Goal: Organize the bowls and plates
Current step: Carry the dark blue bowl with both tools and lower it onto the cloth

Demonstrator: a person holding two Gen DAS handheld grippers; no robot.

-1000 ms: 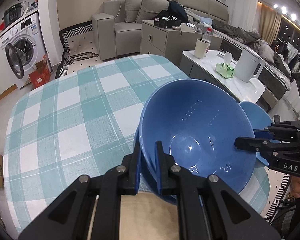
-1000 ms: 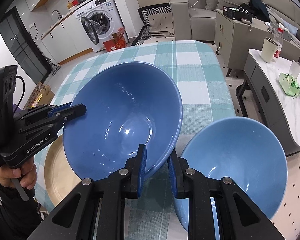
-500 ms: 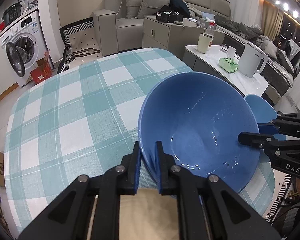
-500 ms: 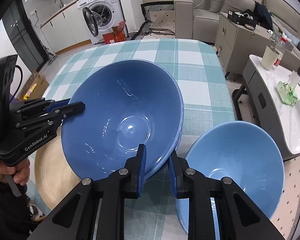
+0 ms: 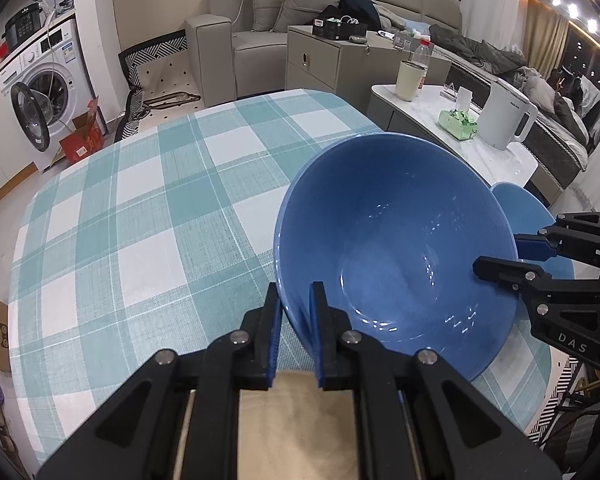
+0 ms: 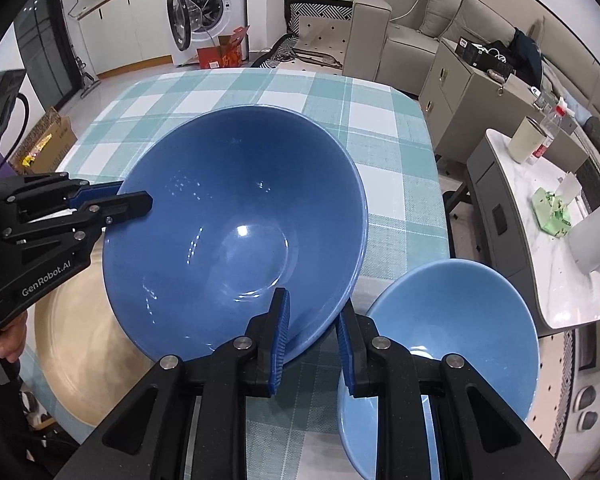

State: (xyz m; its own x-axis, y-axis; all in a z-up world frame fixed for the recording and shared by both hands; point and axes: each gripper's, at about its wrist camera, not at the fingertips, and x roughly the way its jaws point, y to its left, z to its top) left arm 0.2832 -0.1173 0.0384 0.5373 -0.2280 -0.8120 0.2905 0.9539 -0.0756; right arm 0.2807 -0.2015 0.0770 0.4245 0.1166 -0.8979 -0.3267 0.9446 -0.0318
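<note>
A large dark blue bowl [image 5: 392,248] [image 6: 236,232] hangs tilted over the checked tablecloth, held from two sides. My left gripper [image 5: 296,292] is shut on its near rim, one pad inside and one outside; the right wrist view shows it at the left [image 6: 134,200]. My right gripper [image 6: 313,303] is shut on the opposite rim and appears at the right [image 5: 496,258] in the left wrist view. A smaller light blue bowl [image 6: 452,340] [image 5: 528,216] stands on the table just right of the right gripper. A tan plate [image 6: 80,340] [image 5: 296,420] lies under the left gripper, partly hidden by the bowl.
The teal and white checked tablecloth [image 5: 140,220] covers a rounded table [image 6: 380,128]. Beyond its right edge stands a white side table [image 5: 452,136] with a kettle [image 5: 504,116], a cup and a green pack. A person's hand [image 6: 8,344] grips the left tool.
The right gripper has rolled and shifted slightly, and the dark blue bowl has tilted a little with it. Both grips on the rim are unchanged.
</note>
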